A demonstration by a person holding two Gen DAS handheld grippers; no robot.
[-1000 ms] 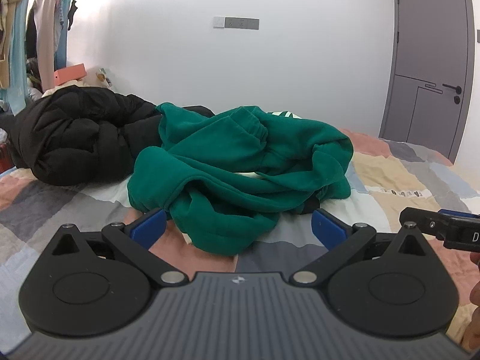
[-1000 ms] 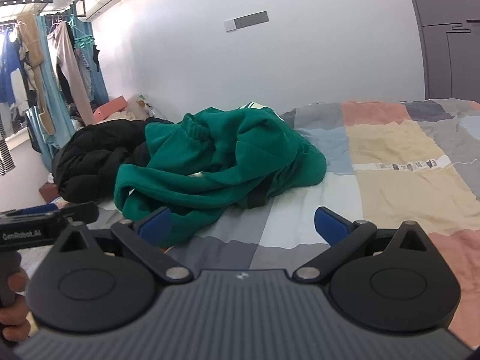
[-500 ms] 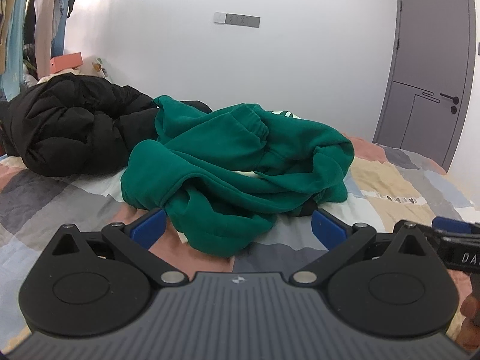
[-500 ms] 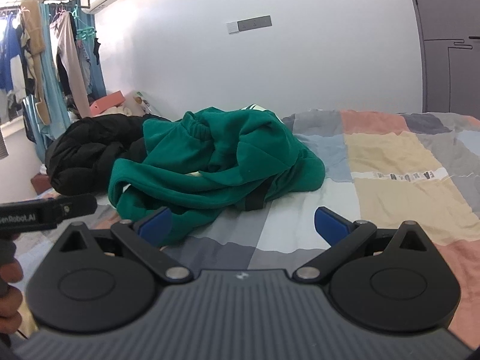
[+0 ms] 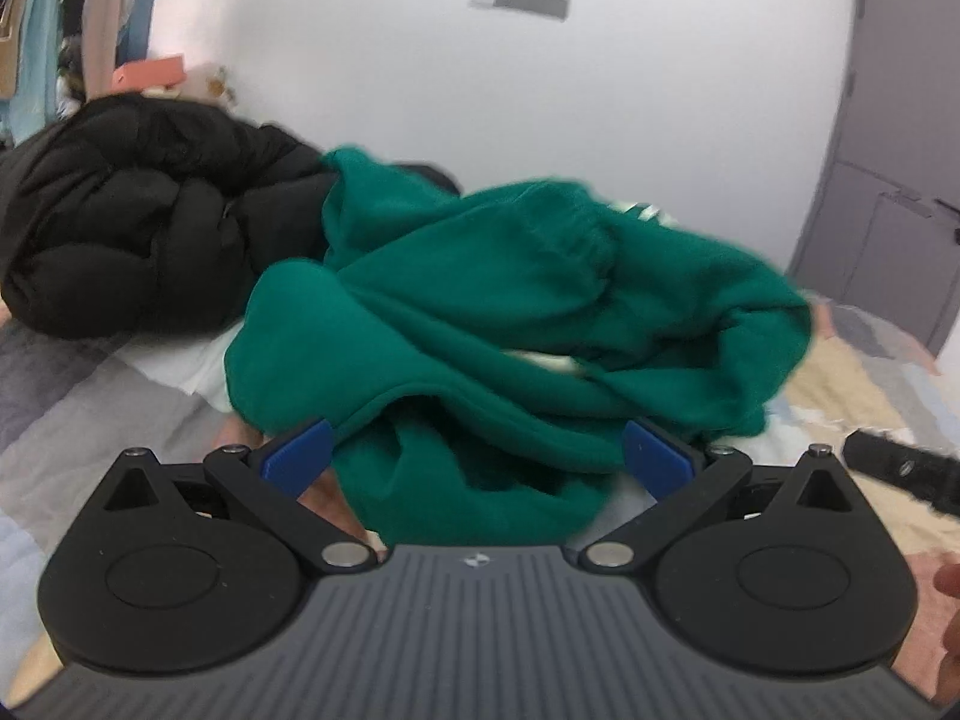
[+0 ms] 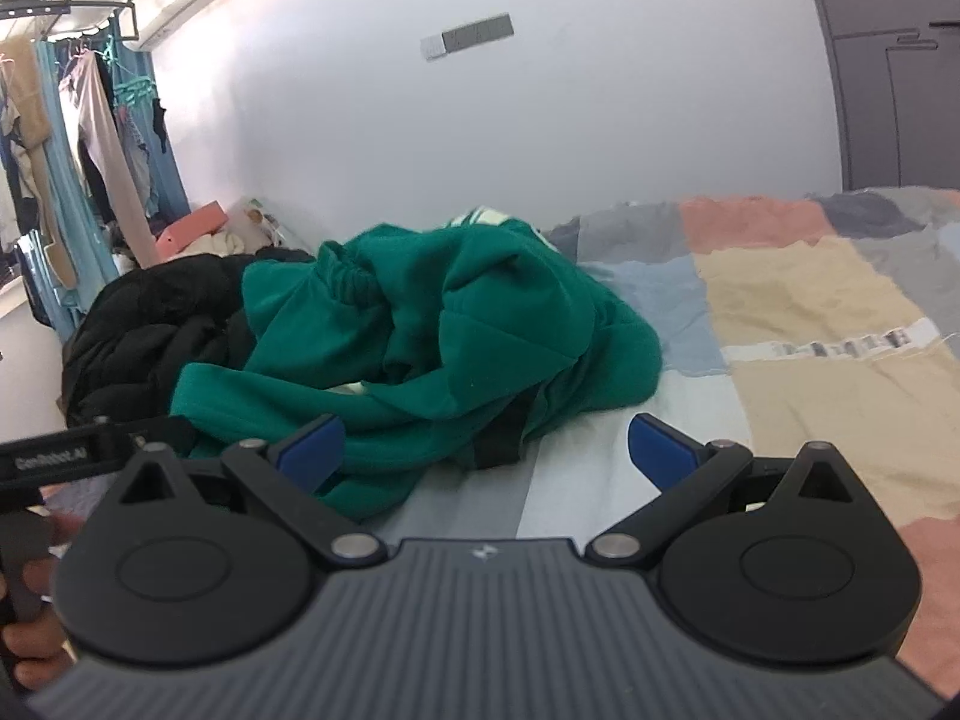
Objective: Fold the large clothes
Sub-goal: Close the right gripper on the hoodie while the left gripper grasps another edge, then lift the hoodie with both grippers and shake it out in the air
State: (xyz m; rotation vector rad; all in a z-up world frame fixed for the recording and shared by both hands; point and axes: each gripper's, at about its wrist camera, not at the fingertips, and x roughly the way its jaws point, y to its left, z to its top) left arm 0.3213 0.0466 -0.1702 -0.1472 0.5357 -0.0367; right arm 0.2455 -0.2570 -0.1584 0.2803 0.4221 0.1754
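Note:
A crumpled green sweatshirt lies in a heap on the patchwork bedspread. My left gripper is open, its blue fingertips either side of the heap's near fold, which reaches between them. In the right wrist view the same green sweatshirt sits left of centre. My right gripper is open over the heap's right edge and the bare bedspread, gripping nothing. The left gripper's body shows at the left edge, held by a hand.
A black puffer jacket is bundled behind and left of the sweatshirt, touching it. A white wall runs behind the bed, with a grey door at the right. Hanging clothes fill the far left. Bare bedspread extends to the right.
Both grippers have moved closer to the green sweatshirt, which now fills more of each view. The left gripper's fingers have reached the near fold. Both stayed open.

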